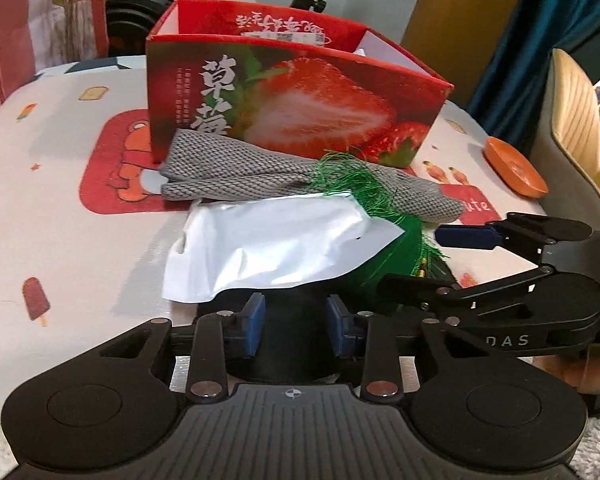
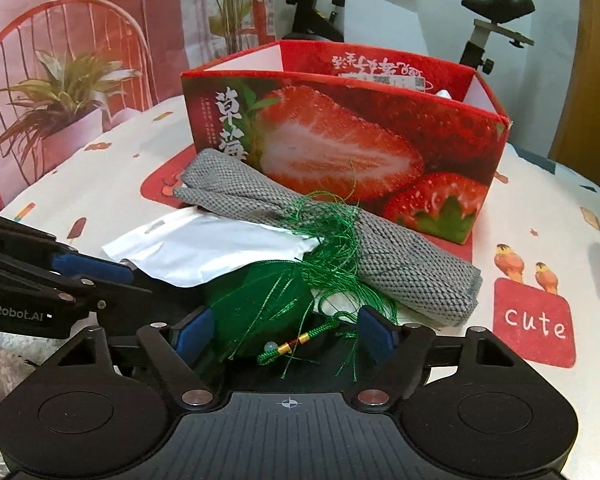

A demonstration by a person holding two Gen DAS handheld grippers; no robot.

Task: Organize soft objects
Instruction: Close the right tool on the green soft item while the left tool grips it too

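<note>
Red strawberry-print cardboard box (image 1: 300,96) stands open-topped toward far edge of table with cartoon-print cloth (image 1: 60,208); grey woven fabric roll (image 1: 260,176) lies against box front; white foil pouch (image 1: 268,248) overlaps roll toward near edge. Left gripper (image 1: 296,320) narrowed, blue pads pressing black soft object (image 1: 296,332) at near edge. Right gripper (image 2: 288,332) wide, jaws flanking green tasselled ball (image 2: 260,304); pad contact: cannot tell.

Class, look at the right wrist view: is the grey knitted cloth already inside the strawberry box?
No: the grey knitted cloth lies on the table in front of the strawberry box.
</note>
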